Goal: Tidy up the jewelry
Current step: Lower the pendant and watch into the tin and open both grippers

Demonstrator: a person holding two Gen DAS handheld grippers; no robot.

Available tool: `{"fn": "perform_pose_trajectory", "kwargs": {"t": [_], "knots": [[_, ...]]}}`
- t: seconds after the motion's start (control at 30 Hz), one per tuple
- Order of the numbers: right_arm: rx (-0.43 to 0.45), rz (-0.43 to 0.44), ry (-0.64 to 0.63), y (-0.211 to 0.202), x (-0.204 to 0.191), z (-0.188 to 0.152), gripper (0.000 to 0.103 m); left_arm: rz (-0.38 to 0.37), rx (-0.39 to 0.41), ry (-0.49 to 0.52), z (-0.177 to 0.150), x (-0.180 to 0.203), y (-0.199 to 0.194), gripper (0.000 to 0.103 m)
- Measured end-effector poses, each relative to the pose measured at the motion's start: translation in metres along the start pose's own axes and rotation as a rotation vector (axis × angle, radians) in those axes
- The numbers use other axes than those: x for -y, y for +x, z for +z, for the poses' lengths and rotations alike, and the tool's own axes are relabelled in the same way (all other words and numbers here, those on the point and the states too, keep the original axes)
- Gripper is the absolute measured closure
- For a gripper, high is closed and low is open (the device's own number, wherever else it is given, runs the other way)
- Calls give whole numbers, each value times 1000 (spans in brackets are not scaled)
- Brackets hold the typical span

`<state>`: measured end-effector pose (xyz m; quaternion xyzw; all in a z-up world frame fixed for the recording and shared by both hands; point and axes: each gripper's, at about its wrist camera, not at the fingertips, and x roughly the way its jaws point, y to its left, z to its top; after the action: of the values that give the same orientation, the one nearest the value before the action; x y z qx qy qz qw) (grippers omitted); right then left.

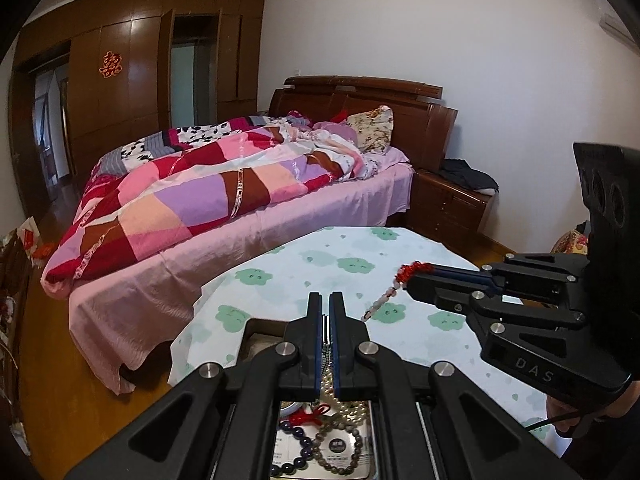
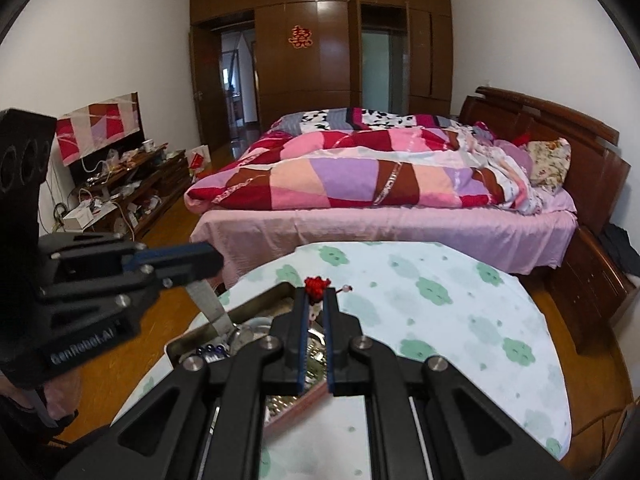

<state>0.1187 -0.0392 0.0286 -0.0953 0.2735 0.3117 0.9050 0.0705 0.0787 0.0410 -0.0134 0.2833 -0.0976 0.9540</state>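
My right gripper (image 2: 316,297) is shut on a bracelet with a red knotted cord (image 2: 316,282). In the left wrist view the same right gripper (image 1: 408,280) comes in from the right, with the red knot (image 1: 414,270) at its tips and pale pink beads (image 1: 380,300) dangling over the table. My left gripper (image 1: 326,296) has its jaws together above an open jewelry box (image 1: 260,326). In the right wrist view a flat grey strip (image 2: 210,304) hangs from the left gripper (image 2: 218,262) into the box (image 2: 256,304). The box holds a dark purple bead bracelet (image 1: 300,438), a grey-brown bead bracelet (image 1: 340,442) and pearl beads (image 1: 354,404).
The box sits on a round table under a white cloth with green cloud prints (image 2: 440,320). Beyond it stands a bed with a patchwork quilt (image 2: 360,176), a wooden nightstand (image 1: 452,204) at its right, and a cluttered low cabinet (image 2: 132,196) along the left wall.
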Motion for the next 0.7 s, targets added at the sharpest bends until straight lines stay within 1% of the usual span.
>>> {"fn": "perform_pose_trajectory", "kwargs": {"t": [0.23,0.43,0.7], "knots": [[-31,9,-17,23,-15,-3,95,5,-32,-38,-12,-15,13,101],[-48,16,-23,28,-22,-4,95,7,-47,-58,-19,-23,18,101],[-57,31,-40,35,-37,-2,95,9,-46,-72,-21,-27,16,101]]}}
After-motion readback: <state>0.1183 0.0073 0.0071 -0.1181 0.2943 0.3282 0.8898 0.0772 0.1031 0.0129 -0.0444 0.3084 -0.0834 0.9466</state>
